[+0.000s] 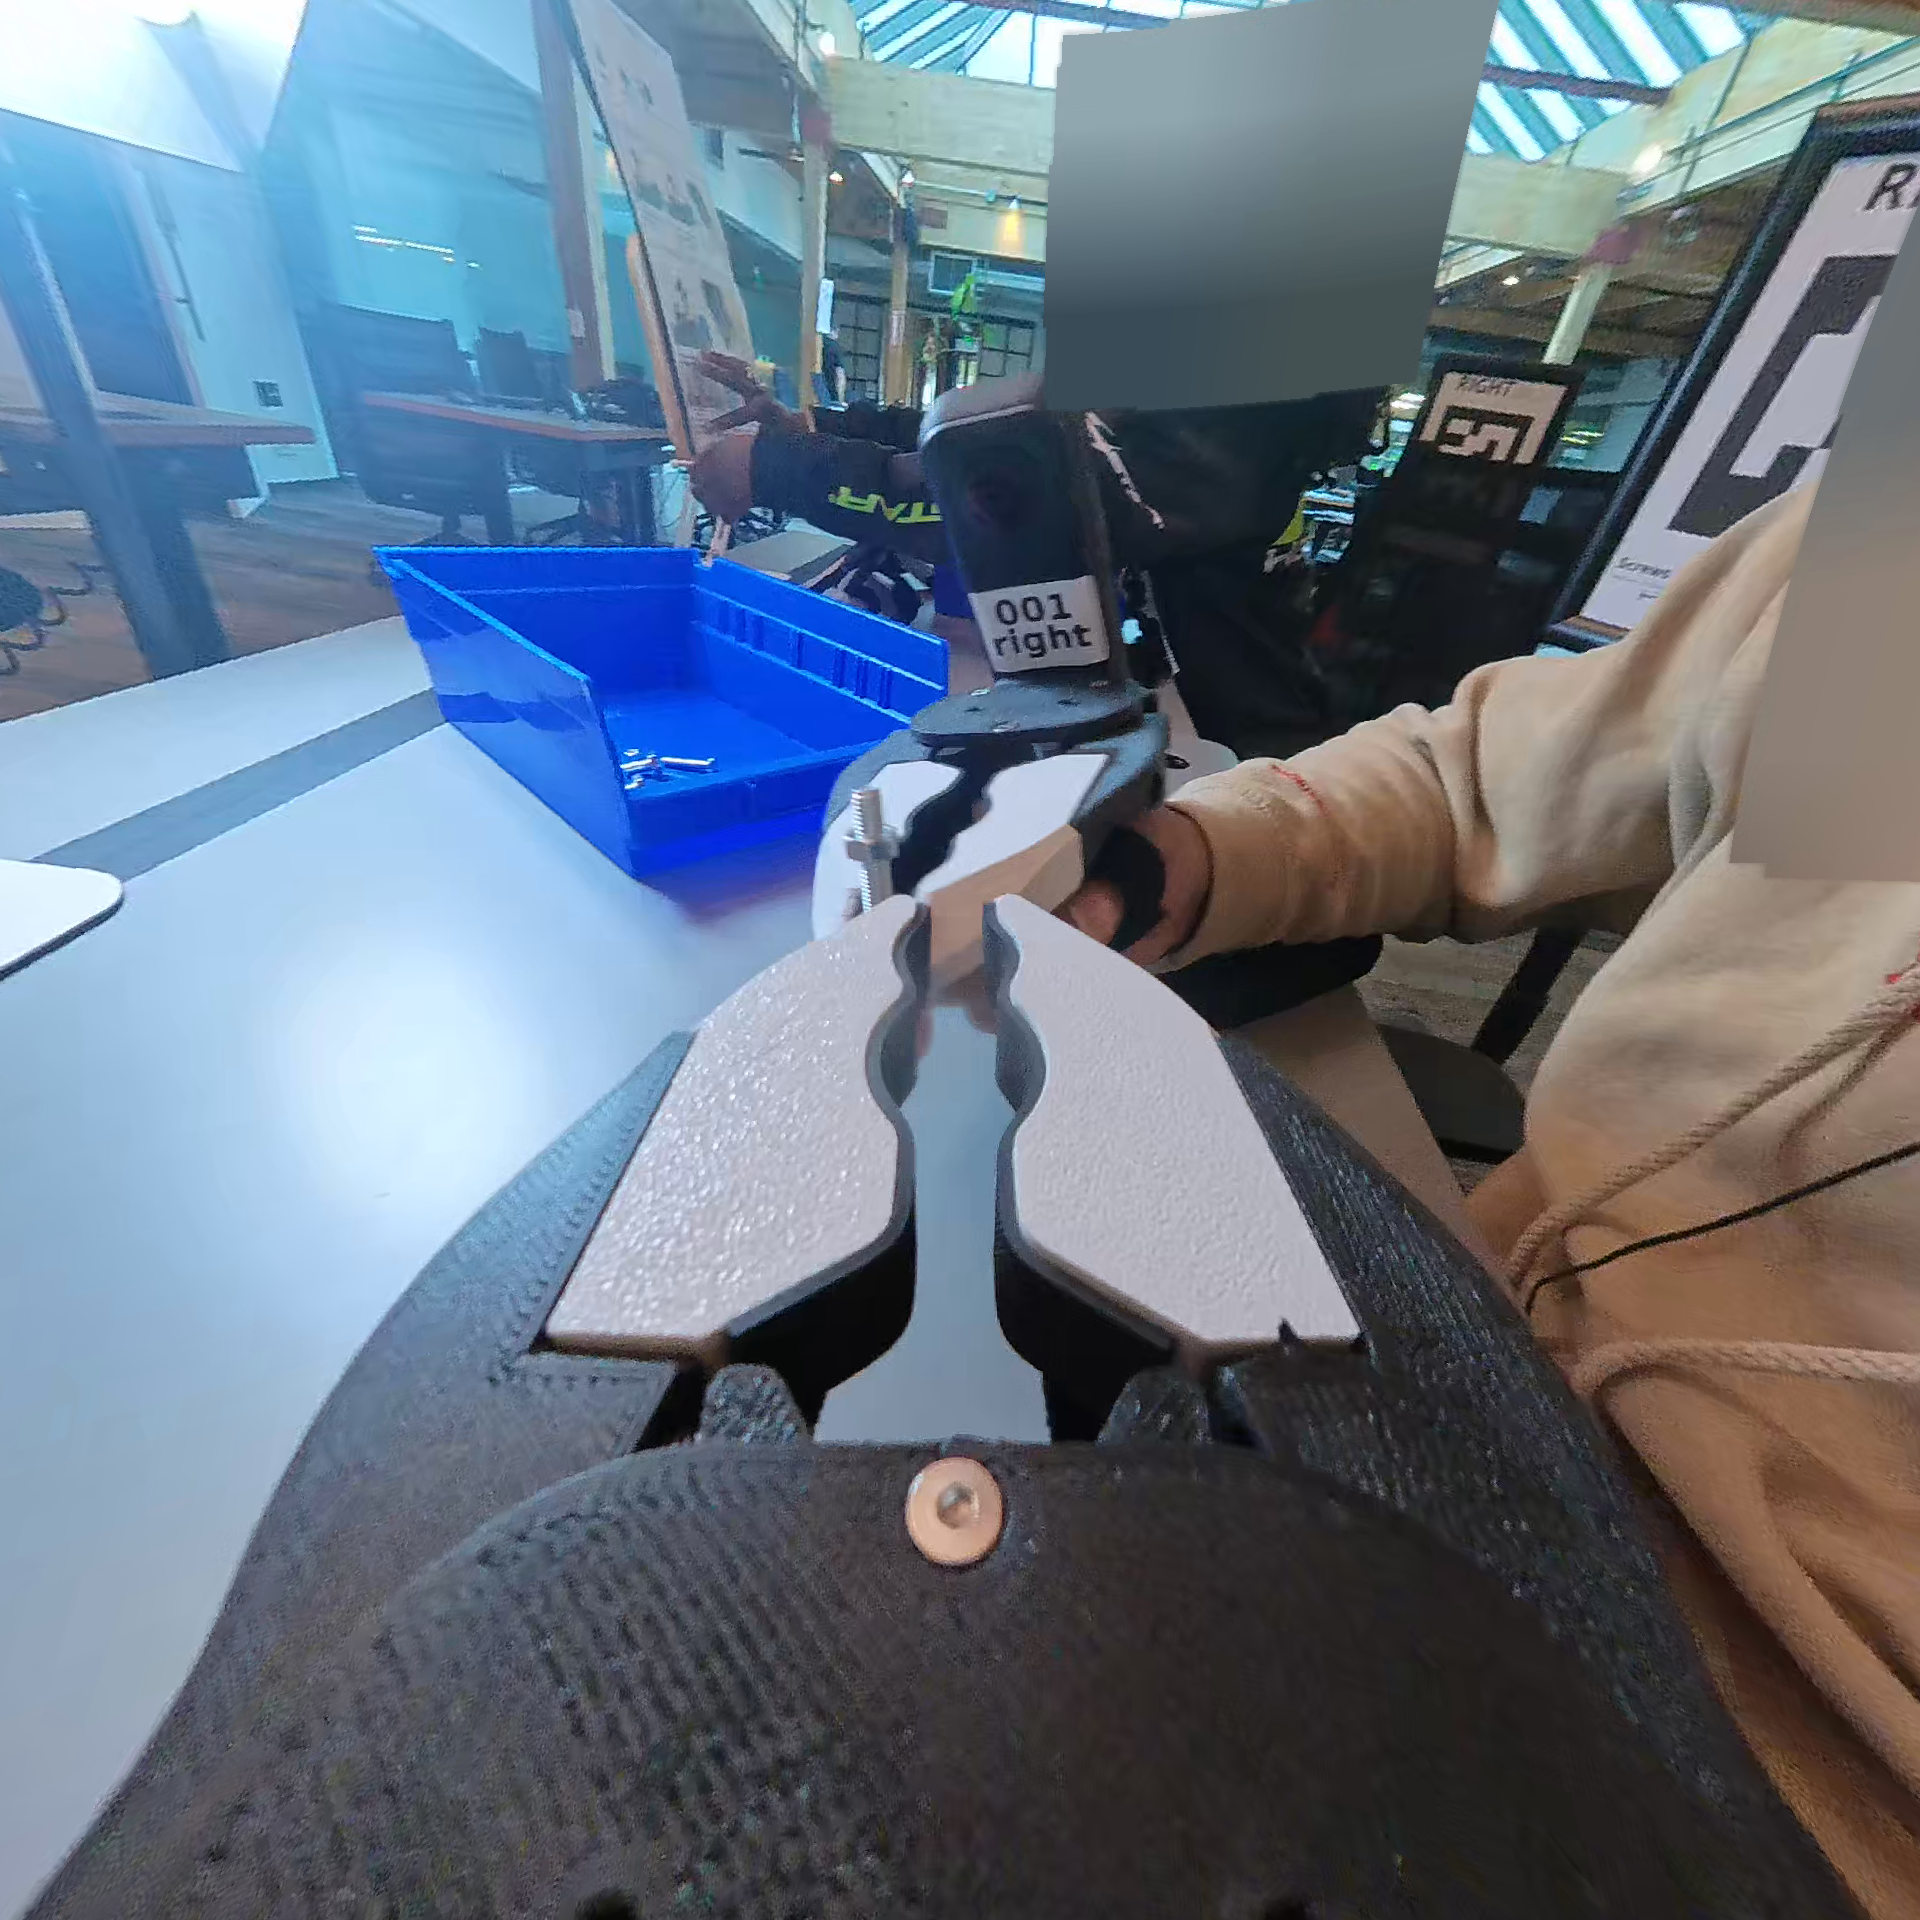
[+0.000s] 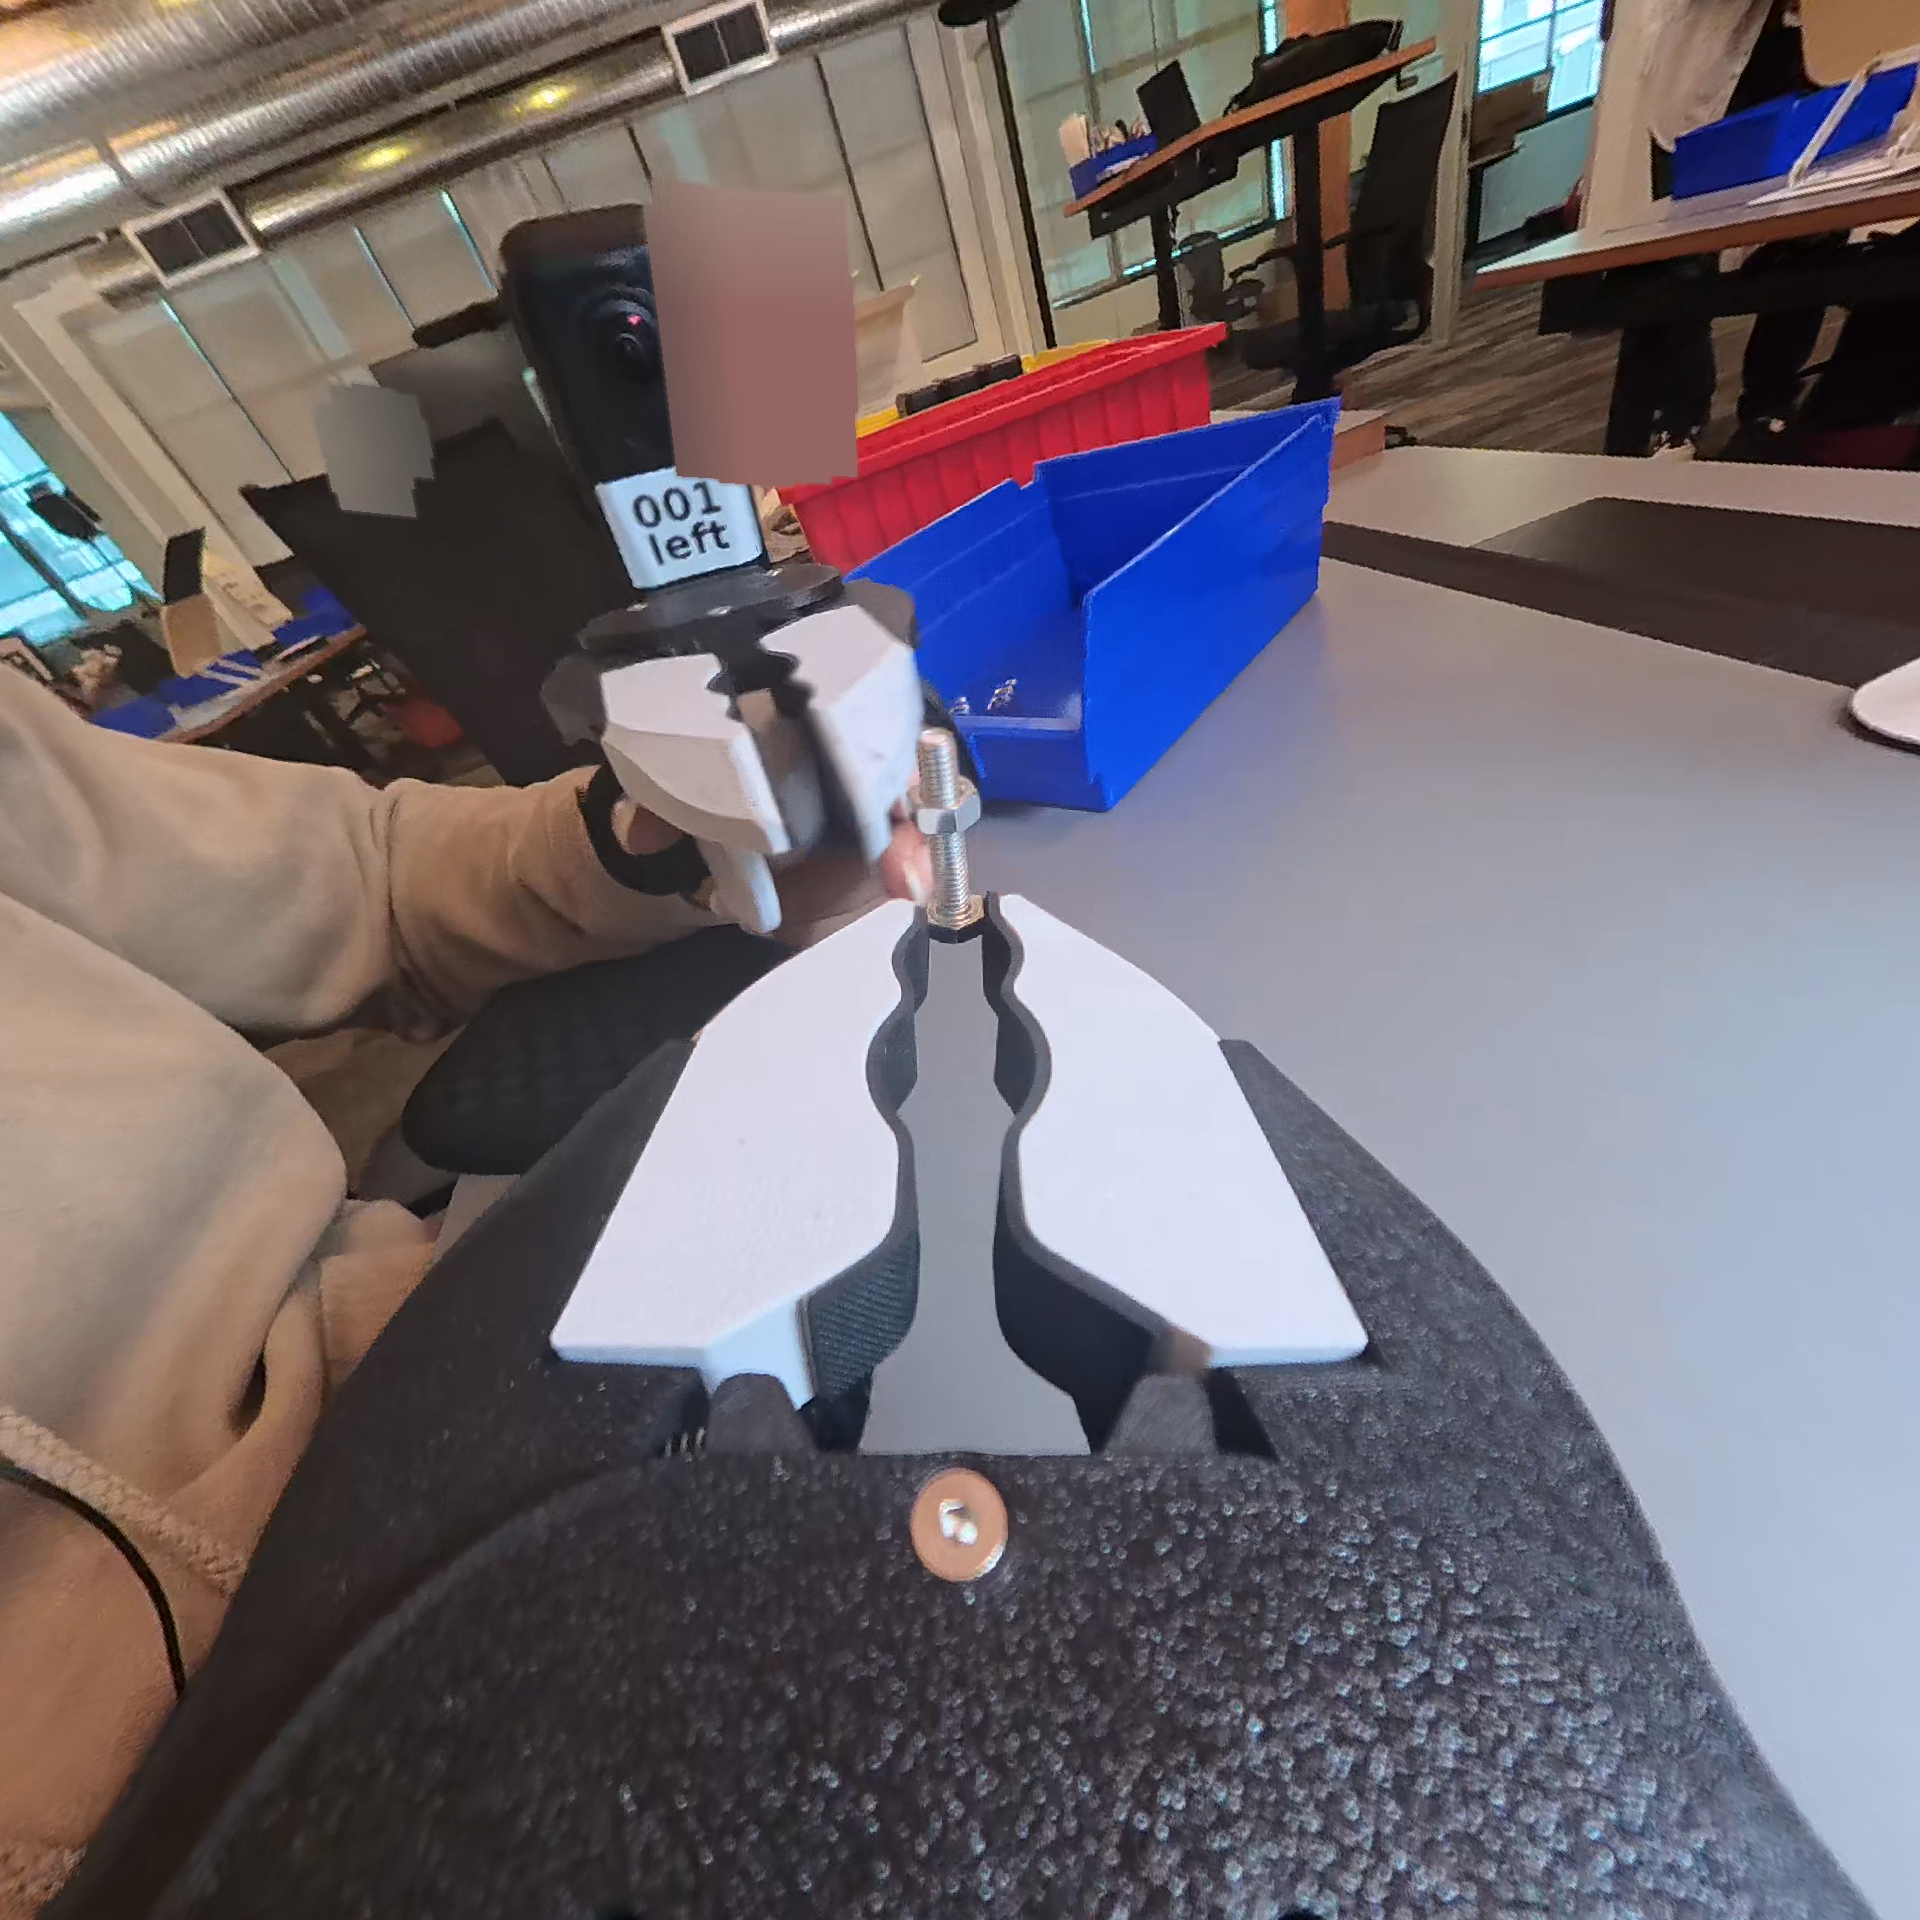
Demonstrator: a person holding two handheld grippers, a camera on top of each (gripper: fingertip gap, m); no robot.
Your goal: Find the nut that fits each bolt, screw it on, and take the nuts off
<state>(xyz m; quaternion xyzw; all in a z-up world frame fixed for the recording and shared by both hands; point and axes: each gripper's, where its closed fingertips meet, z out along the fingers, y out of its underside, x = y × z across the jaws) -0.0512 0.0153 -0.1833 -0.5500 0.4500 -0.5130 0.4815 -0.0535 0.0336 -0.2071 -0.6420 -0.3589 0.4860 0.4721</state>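
Your right gripper (image 2: 958,914), at the centre of the right wrist view, is clamped on the head of an upright bolt (image 2: 943,831); 1 nut (image 2: 943,808) sits partway up its thread. Just left of the bolt, your left gripper (image 2: 821,800) hovers with its fingers slightly parted, holding nothing. Farther back, upper centre, a blue bin (image 2: 1174,644) rests on the grey table (image 2: 1455,935) with small metal hardware (image 2: 982,696) inside.

A silver threaded bolt (image 2: 948,831) stands upright at centre frame, a hex nut (image 2: 943,808) partway up its shank, more hardware (image 1: 665,766) lying in the blue bin's floor.
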